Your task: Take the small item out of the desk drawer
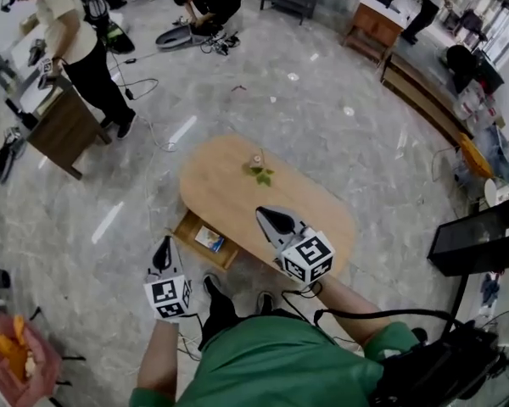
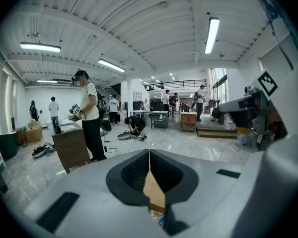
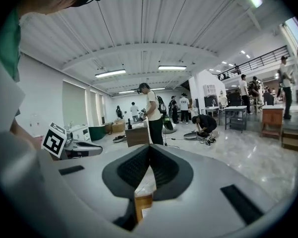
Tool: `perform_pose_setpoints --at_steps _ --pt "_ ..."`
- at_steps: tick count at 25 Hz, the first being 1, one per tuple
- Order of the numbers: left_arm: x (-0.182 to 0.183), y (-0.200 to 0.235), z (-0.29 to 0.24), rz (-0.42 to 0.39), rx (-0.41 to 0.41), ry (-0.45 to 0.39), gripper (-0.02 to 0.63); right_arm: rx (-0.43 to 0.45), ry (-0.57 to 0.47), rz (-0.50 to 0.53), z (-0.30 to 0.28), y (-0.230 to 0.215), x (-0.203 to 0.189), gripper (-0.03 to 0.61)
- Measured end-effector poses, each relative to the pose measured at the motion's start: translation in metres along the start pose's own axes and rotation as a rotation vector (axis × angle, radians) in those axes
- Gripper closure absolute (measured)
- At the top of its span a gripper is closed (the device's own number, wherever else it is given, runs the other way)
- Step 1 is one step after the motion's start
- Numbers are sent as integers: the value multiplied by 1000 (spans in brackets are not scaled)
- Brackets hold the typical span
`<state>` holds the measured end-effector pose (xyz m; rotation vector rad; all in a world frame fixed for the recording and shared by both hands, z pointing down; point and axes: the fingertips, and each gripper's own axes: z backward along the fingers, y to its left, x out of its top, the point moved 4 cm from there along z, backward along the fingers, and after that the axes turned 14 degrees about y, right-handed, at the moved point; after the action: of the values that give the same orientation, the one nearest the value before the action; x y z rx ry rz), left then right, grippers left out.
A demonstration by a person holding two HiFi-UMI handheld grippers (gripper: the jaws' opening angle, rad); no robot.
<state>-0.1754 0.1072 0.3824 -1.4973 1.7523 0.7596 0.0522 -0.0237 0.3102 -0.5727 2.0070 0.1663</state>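
Note:
An oval wooden desk (image 1: 237,189) stands on the marble floor. Its drawer (image 1: 189,228) is pulled out at the near left side, and a small blue and white item (image 1: 209,239) lies in it. My left gripper (image 1: 163,248) hangs shut and empty over the floor, left of and nearer than the drawer. In the left gripper view, its jaws (image 2: 149,152) meet at the tip. My right gripper (image 1: 263,214) is held shut and empty above the desk's near edge, right of the drawer. Its jaws (image 3: 149,147) touch in the right gripper view.
A small plant sprig (image 1: 259,173) lies on the desk top. A wooden cabinet (image 1: 64,130) with a person beside it stands far left. A black box (image 1: 479,237) is at the right. Cables trail on the floor (image 1: 144,87). My shoes (image 1: 214,288) are by the desk.

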Motion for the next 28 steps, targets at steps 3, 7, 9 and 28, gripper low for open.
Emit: perform_pose_setpoints --at_steps 3,7,9,28 --pt "-3 28 -26 -24 -52 23 592 -49 22 -22 -27 2 5 555" --pt "-7 56 -69 -62 -132 45 592 -114 44 -39 -56 -4 14 555" --pt "11 63 -98 -103 -164 29 592 -147 43 -35 -72 -16 22 555" --pt "-187 45 -284 -189 -323 534 591 -49 248 -206 -161 -74 -113 555"
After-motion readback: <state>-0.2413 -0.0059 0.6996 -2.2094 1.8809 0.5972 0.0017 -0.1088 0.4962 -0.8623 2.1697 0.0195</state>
